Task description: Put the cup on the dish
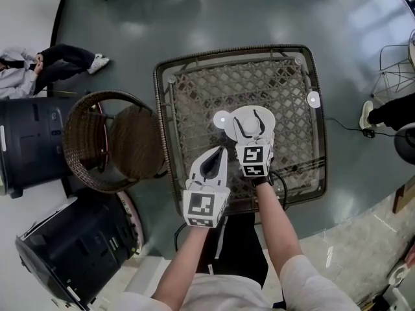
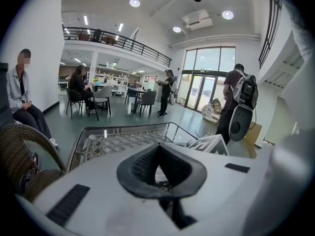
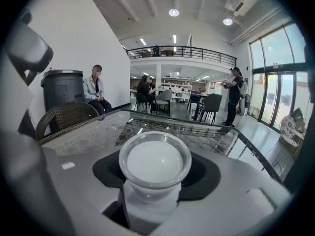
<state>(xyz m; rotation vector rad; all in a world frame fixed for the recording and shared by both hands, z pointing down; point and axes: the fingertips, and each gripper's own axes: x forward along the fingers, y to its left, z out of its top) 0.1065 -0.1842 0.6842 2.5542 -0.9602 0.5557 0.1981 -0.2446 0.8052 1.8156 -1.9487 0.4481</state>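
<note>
A white cup [image 3: 155, 161] sits upright between the jaws of my right gripper [image 1: 253, 114], which is shut on its lower body. From the head view the cup [image 1: 253, 123] is over the middle of the glass-topped wicker table [image 1: 170, 173]. A small white round dish [image 1: 222, 119] lies on the glass just to the left of the cup, touching or nearly touching the gripper. The right gripper view does not show the dish. My left gripper [image 1: 222, 149] hovers near the table's front edge, behind and left of the cup. Its black pads [image 2: 140, 163] meet at the tip with nothing between them.
Another white disc [image 1: 314, 99] lies near the table's right edge. A round wicker chair [image 1: 110, 141] stands close on the left, with two black bins [image 1: 32, 141] beyond and below it. A seated person [image 1: 26, 67] is at far left, and a wire chair [image 1: 395, 70] at right.
</note>
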